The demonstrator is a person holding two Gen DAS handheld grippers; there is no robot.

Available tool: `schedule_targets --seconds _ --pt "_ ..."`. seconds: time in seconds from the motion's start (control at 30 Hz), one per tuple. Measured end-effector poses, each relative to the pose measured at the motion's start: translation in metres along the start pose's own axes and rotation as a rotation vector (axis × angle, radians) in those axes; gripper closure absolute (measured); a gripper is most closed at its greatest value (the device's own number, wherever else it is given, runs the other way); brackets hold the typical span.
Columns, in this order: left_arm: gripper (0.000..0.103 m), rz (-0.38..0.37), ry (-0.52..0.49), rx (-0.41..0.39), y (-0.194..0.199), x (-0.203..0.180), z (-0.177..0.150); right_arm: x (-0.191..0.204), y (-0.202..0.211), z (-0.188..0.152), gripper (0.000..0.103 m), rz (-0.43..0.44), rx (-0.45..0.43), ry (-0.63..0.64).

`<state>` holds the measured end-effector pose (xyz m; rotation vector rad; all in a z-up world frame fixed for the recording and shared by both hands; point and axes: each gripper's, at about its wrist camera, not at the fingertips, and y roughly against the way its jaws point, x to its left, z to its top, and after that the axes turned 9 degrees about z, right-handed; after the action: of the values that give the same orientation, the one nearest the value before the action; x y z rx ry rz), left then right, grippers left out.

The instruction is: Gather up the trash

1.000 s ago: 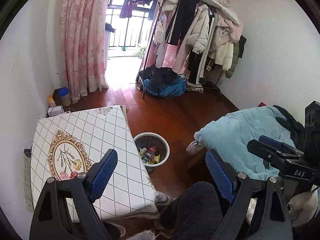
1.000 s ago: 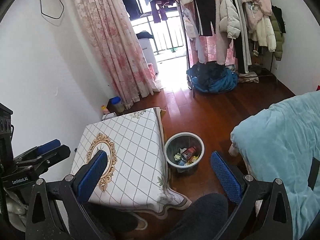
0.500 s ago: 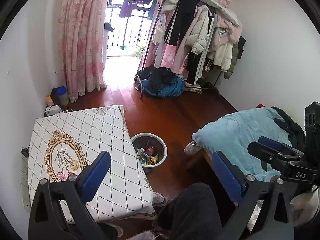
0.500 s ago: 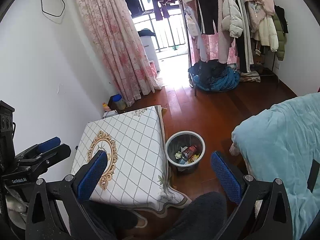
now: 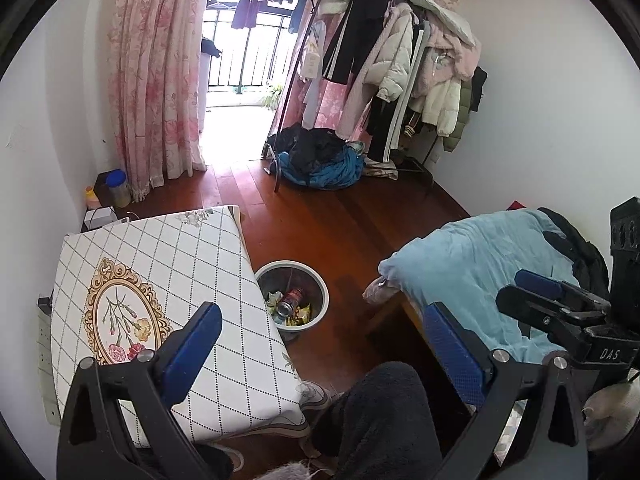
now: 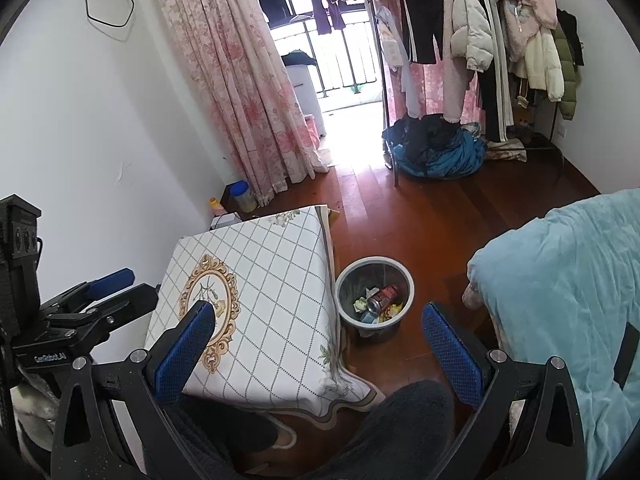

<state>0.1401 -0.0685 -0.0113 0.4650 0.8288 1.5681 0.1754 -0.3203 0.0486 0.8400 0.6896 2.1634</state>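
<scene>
**Bin filled beside table, both grippers open and empty**

Round grey plastic waste bin (image 5: pixel 292 296) stands on the dark red-brown wooden floor (image 5: pixel 344 220), just beside the near right edge of the low table with a white diamond-grid cloth and gold oval flower motif (image 5: pixel 160 280). Inside the bin: a red drink can (image 5: pixel 290 300) lying on its side, plus crumpled yellow and pale wrappers (image 5: pixel 298 314). In the right wrist view the same bin (image 6: pixel 374 296) sits between the table (image 6: pixel 260 280) and the bed under a light blue blanket (image 6: pixel 560 280).

Left gripper (image 5: pixel 320 340): blue-padded fingers spread wide, jaws having just finished opening; nothing between them. It hovers over the table's near corner and the person's dark-trousered knee (image 5: pixel 380 408), well short of the bin.

Right gripper (image 6: pixel 320 340): jaws wide apart, nothing held, the bin seen through the gap between the fingers but well beyond them. It also shows at the right edge of the left wrist view (image 5: pixel 560 304), over the blanket.

Further out: pink floral curtain (image 5: pixel 156 80) at the balcony door, a clothes rack hung with coats (image 5: pixel 400 60), a blue and black heap of clothing (image 5: pixel 320 160) on the floor below it.
</scene>
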Motion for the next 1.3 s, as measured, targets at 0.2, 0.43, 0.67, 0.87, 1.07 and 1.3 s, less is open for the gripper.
schedule_targets --seconds 0.2,0.43,0.67,0.87,1.07,1.3 --pt "0.000 -0.024 0.000 0.009 0.000 -0.001 0.001 -0.005 0.003 0.003 0.000 -0.008 0.007 0.000" --pt "0.000 -0.038 -0.005 0.002 0.002 -0.003 0.005 -0.007 0.006 0.005 0.000 -0.015 0.005 -0.001" --pt "0.000 -0.037 -0.010 -0.001 0.004 -0.001 0.007 -0.010 0.006 0.007 0.000 -0.018 0.010 -0.005" --pt "0.000 -0.035 -0.009 -0.002 0.006 0.002 0.008 -0.010 0.006 0.008 0.000 -0.019 0.012 -0.002" --pt "0.000 -0.038 -0.010 -0.002 0.006 0.003 0.009 -0.009 0.006 0.008 0.000 -0.019 0.011 -0.003" --pt "0.000 -0.045 -0.015 -0.006 0.009 0.002 0.013 -0.011 0.007 0.007 0.000 -0.021 0.010 -0.001"
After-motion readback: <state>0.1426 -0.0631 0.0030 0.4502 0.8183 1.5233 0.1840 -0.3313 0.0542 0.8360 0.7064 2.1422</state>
